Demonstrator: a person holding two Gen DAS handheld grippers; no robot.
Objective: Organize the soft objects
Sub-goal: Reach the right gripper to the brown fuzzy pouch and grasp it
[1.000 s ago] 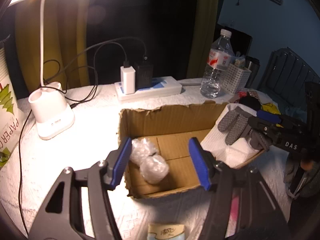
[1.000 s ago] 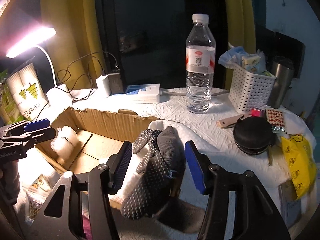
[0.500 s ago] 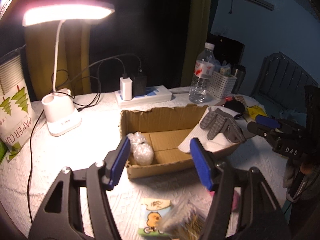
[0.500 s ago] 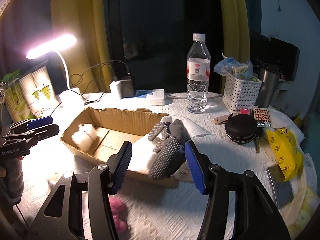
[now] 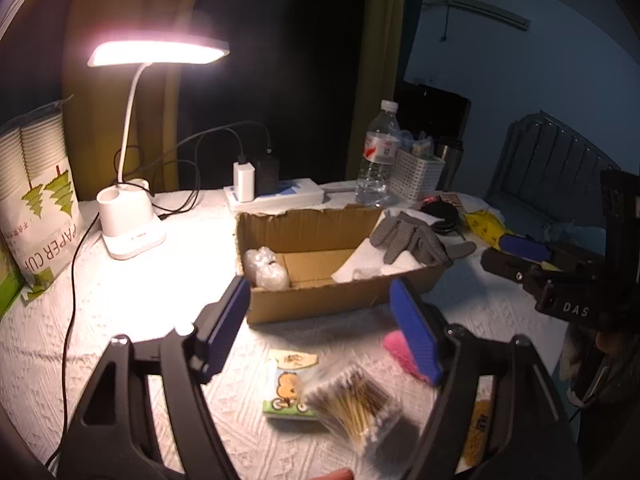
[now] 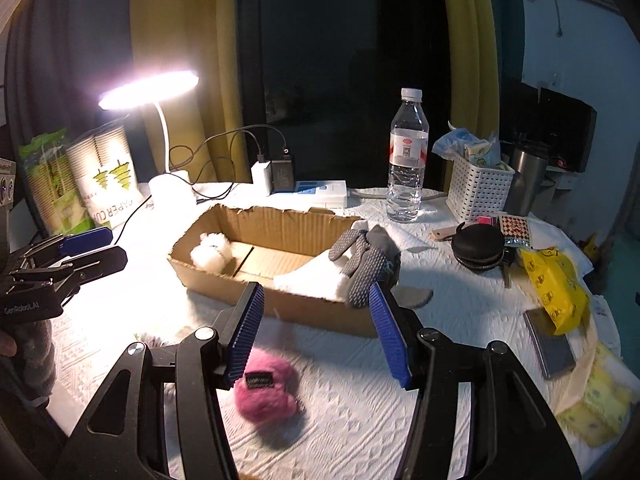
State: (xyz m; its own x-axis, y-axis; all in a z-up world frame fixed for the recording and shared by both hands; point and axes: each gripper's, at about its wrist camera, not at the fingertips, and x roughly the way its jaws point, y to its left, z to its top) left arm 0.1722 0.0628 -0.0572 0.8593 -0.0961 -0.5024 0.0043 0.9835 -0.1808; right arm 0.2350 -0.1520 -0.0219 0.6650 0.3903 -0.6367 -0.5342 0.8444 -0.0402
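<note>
From my remote station, the left tool hangs with its blue pads spread apart and nothing between them, over the near part of the white-covered counter; the right tool is likewise apart and empty above a pink woolly ball. The cardboard box lies open-topped mid-counter, its long axis running left to right in my left view, torn rim upward. A grey dotted glove lies across the box's right end on a white folded cloth, fingers pointing toward the far rim in the left view, cuff spilling over the near wall. A crumpled white wad sits in the box's left end. Open counter shows between the box and the lit desk lamp, and in front of the box's near wall. Nearer me lie a cartoon-printed tissue pack and a clear box of cotton swabs, touching. Behind the box stand a power strip, a water bottle and a white basket; a black round pouch and yellow bag crowd the right edge.
</note>
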